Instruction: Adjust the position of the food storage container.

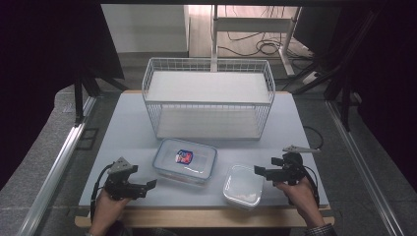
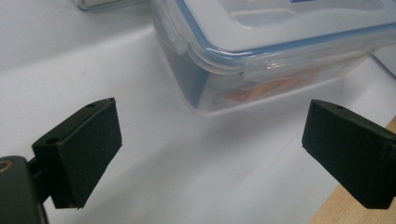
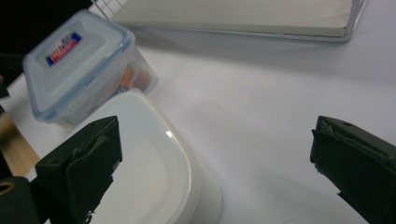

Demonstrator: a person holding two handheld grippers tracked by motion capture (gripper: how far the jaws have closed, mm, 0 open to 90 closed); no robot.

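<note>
Two hands reach in from the near edge, each with a gripper. On the left gripper (image 1: 150,185) the fingers (image 2: 81,154) stand wide apart with nothing between them, aimed at the clear box (image 1: 185,160) with the blue-rimmed lid just ahead. On the right gripper (image 1: 257,170) the fingers (image 3: 81,168) are likewise apart and empty, hovering at the white lidded tub (image 1: 243,186), which sits just beside the box on the pale surface (image 1: 128,132). Behind both stands a white wire basket (image 1: 209,98), well apart from the fingers, with nothing between box and left gripper.
</note>
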